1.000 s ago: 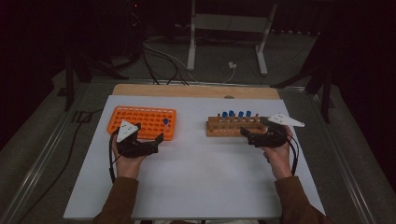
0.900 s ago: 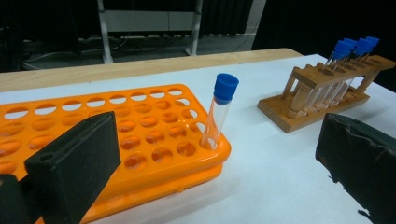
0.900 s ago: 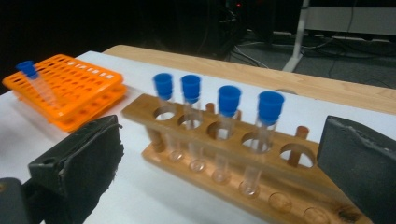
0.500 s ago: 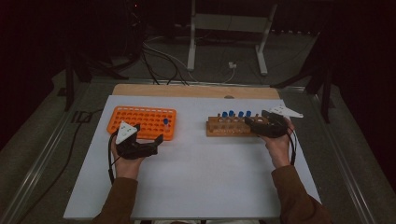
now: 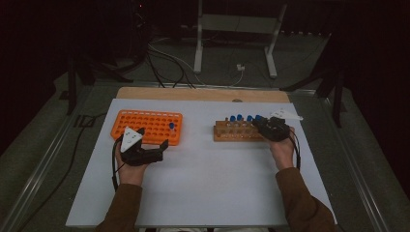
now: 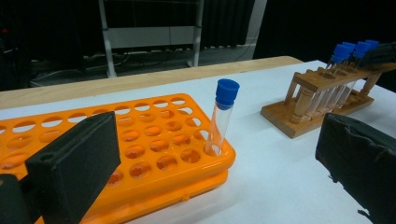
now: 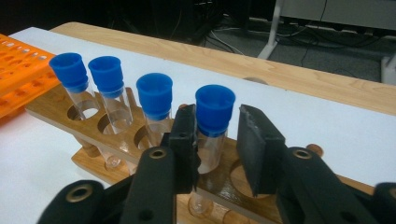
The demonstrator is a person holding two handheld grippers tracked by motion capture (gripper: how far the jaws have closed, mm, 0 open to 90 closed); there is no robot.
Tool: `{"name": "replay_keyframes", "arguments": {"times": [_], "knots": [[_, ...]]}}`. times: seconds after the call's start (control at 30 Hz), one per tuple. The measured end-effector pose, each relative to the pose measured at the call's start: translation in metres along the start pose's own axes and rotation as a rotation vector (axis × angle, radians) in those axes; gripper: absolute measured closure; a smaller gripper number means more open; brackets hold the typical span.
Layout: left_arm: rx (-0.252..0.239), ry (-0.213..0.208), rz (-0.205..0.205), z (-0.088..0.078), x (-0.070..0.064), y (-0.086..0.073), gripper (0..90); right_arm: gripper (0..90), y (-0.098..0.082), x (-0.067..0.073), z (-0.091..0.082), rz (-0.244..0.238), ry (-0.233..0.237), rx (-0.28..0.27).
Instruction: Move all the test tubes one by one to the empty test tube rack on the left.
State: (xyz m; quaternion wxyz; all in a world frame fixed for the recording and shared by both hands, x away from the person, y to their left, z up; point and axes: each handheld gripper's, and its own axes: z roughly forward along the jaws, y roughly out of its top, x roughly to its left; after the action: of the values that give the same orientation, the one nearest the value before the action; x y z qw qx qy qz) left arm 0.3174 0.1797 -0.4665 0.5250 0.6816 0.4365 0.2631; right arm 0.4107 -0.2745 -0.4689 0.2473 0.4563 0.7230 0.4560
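Note:
A wooden rack (image 5: 231, 133) at the right holds several blue-capped tubes. My right gripper (image 5: 261, 124) is at its right end, jaws on either side of the end tube (image 7: 213, 122). The jaws have just been closing: the left pad (image 7: 186, 140) touches the tube and the right pad (image 7: 254, 149) stands a sliver off it. An orange rack (image 5: 145, 123) at the left carries one blue-capped tube (image 6: 222, 115) in a front corner hole. My left gripper (image 5: 153, 138) rests in front of that rack, open wide, with nothing between its pads (image 6: 79, 163).
White board (image 5: 208, 183) covers the table, with a bare wooden strip (image 5: 203, 93) along its far edge. Beyond it are a metal stand (image 5: 232, 29) and cables on a dark floor. Open board lies between the two racks and in front of them.
My right gripper has moved left and down onto the wooden rack's right end, and its jaws have narrowed around the end tube. The left hand has stayed put.

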Motion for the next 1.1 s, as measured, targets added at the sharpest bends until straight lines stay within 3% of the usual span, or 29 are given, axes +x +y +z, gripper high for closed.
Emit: {"name": "replay_keyframes", "arguments": {"times": [0.1,0.23,0.6,1.1], "knots": [[0.002,0.003,-0.014,-0.001,0.001,0.000,0.7,74.7,-0.001,0.005,0.002,-0.019,-0.013,-0.004],[0.015,0.013,-0.028,-0.002,0.003,0.000,0.7,75.6,-0.003,0.008,0.002,-0.006,-0.003,-0.018],[0.056,0.020,-0.025,0.001,0.002,-0.001,0.7,76.3,-0.005,0.013,0.002,0.008,-0.021,-0.028],[0.063,0.025,-0.031,0.001,0.001,-0.002,0.7,76.4,0.008,0.012,-0.014,0.023,-0.019,-0.081]]}}
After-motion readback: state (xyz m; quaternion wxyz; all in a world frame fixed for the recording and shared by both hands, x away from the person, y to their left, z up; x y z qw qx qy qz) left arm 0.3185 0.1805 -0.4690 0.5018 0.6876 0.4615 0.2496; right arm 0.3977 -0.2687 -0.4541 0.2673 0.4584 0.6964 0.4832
